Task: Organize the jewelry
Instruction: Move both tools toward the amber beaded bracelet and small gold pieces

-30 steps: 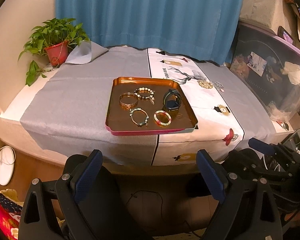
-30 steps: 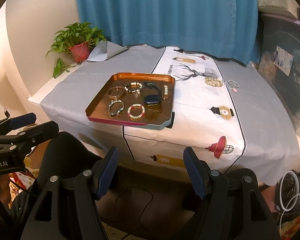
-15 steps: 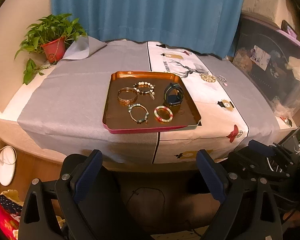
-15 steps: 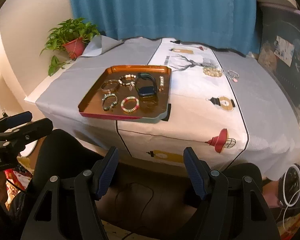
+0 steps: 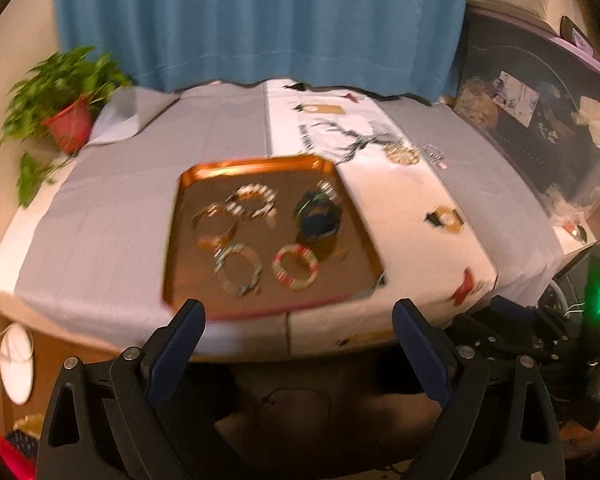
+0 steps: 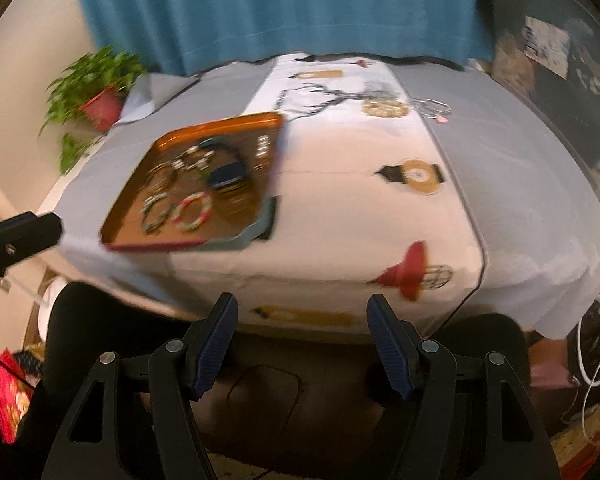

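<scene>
On the copper-coloured rectangular metal tray [image 5: 256, 168], four beaded bracelets and apparently one dark-blue watch [image 5: 318, 218] are counted, blurred; left gripper [image 5: 298, 340] and right gripper [image 6: 302, 330] are held agape, empty.

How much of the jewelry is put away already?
Mostly done: several bracelets and a watch lie in the orange tray. Both tools, left and right, are open and empty. Left: a gold beaded piece and a silver one still on the cloth.

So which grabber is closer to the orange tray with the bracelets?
Left. The left gripper sits right before the orange tray's front edge; the right gripper is off toward the tray's right, farther back.
</scene>
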The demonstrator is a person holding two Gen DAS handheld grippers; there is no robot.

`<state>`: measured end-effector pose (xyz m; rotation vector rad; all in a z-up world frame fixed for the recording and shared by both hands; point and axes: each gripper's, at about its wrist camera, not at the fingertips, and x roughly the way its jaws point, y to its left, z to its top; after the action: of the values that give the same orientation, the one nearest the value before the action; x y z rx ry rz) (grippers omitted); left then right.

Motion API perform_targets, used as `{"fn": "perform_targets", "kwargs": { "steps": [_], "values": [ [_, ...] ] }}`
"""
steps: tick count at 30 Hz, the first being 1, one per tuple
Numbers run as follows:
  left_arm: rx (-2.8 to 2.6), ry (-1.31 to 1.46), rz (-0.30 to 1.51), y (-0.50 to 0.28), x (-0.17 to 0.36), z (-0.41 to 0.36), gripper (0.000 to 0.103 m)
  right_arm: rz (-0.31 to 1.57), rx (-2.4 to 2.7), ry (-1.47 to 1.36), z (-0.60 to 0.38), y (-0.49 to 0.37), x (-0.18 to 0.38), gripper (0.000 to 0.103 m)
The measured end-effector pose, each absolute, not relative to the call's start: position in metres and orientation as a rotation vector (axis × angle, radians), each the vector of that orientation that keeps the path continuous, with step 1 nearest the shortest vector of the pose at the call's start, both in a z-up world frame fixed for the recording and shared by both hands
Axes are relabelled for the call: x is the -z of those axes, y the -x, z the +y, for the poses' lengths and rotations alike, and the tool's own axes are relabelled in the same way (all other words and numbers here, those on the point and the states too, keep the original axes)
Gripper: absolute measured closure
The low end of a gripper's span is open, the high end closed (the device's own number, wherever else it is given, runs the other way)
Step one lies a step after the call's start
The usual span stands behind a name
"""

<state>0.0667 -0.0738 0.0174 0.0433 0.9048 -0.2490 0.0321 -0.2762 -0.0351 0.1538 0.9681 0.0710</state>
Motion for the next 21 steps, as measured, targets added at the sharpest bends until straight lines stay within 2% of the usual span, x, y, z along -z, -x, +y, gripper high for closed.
{"fn": "perform_targets", "kwargs": {
  "steps": [5,9,14,21],
  "values": [
    [0.316,-0.043,0.903,-0.12,-0.032,-0.108,0.01,0.88,-0.025,-0.196,-0.312,-0.072,0.029,0.035],
    [0.331,-0.078,0.888,-0.166,-0.04,-0.137,0.01,0.819,0.053,-0.223,-0.352,-0.138,0.03,0.035],
    [0.324,-0.117,0.895,-0.214,-0.034,-0.16,0.01,0.83,0.179,-0.251,-0.39,-0.229,0.051,0.035],
    [0.305,-0.133,0.942,-0.253,-0.011,-0.164,0.01,0.907,0.163,-0.164,-0.375,-0.308,0.093,0.035]
  ]
}}
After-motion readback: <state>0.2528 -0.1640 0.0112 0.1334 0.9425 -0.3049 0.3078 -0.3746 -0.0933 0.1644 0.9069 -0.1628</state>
